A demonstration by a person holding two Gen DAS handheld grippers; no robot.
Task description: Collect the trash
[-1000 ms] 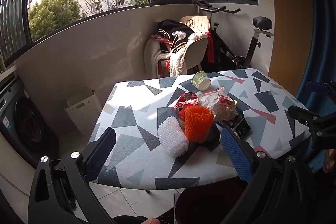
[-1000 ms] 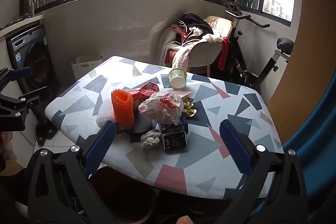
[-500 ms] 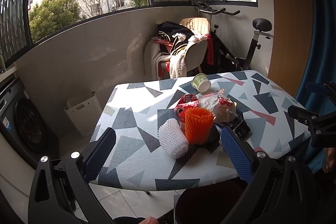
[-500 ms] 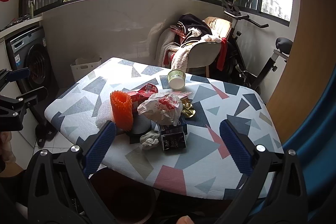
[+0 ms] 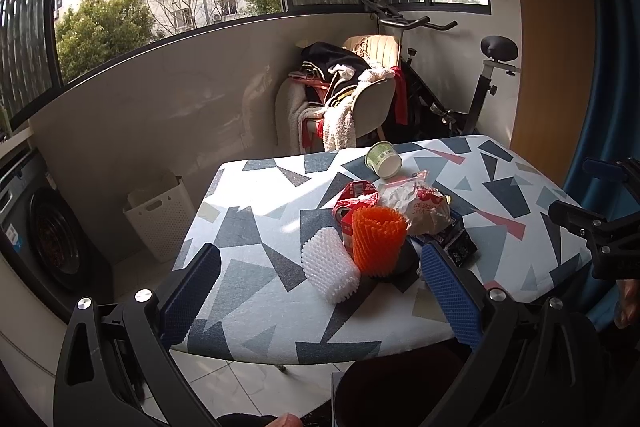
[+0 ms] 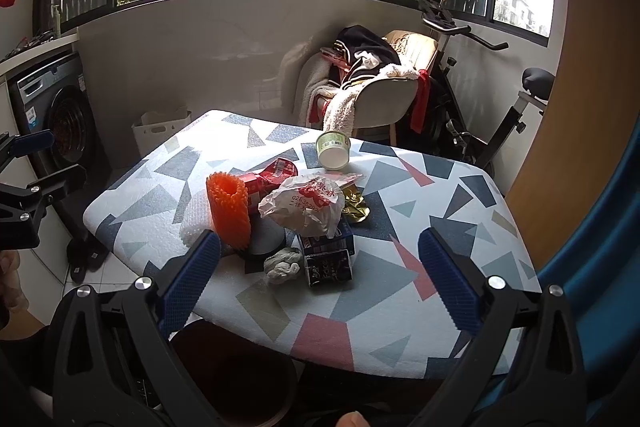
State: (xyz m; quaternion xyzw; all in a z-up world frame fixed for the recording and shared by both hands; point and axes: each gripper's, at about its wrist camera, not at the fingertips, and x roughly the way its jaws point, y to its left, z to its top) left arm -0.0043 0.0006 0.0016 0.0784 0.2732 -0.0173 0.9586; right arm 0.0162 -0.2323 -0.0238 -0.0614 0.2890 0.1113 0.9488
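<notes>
Orange foam sleeve (image 6: 229, 211) centre-frame, untouched | left gripper (image 5: 320, 291) and right gripper (image 6: 318, 283) spread wide, empty | step: approach | next: likely close on sleeve

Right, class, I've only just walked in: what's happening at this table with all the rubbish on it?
A person holds a claw in each hand, clearing trash. Both the left claw and the right claw hang open at the table's near edge, gripping nothing. The pile is untouched: an orange foam net sleeve, a crumpled plastic bag, a paper cup and a crumpled tissue. A bin waits below.
</notes>
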